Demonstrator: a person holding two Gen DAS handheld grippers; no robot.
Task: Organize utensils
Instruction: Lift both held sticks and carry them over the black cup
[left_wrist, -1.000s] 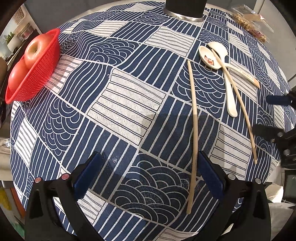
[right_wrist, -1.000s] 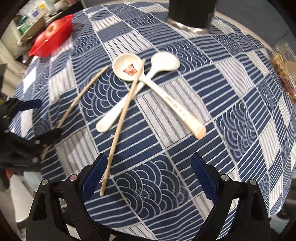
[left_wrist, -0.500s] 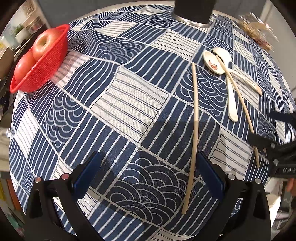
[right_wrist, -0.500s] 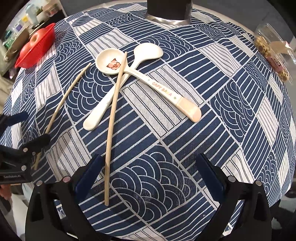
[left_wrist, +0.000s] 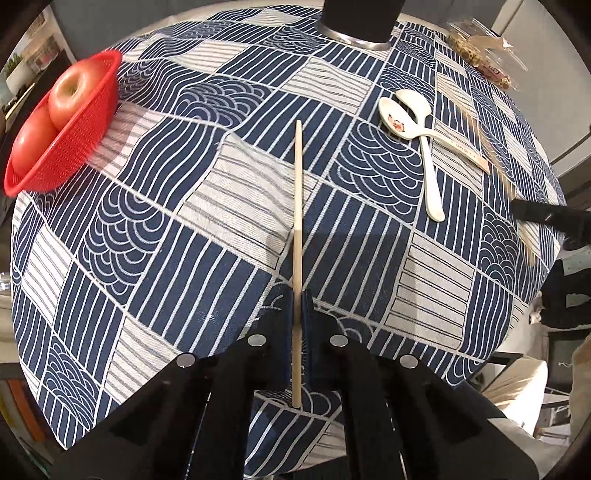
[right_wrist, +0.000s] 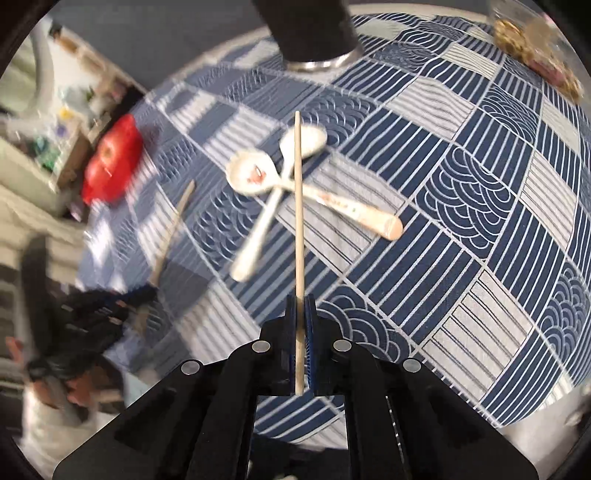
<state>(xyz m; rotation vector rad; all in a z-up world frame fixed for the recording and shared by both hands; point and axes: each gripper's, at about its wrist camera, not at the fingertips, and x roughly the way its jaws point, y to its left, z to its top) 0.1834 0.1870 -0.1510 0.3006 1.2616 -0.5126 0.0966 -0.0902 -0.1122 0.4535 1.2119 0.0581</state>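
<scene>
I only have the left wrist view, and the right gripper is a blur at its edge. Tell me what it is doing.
Observer: The right gripper has just closed its jaws on the second chopstick, gripping it near one end.
Operator: Say where that chopstick points.
Observer: In the right wrist view its long free end passes in front of the bowl of the plain spoon and points toward the black cylinder.
Operator: Report the short end.
Observer: A short stub sticks out behind the jaws, toward the camera.
</scene>
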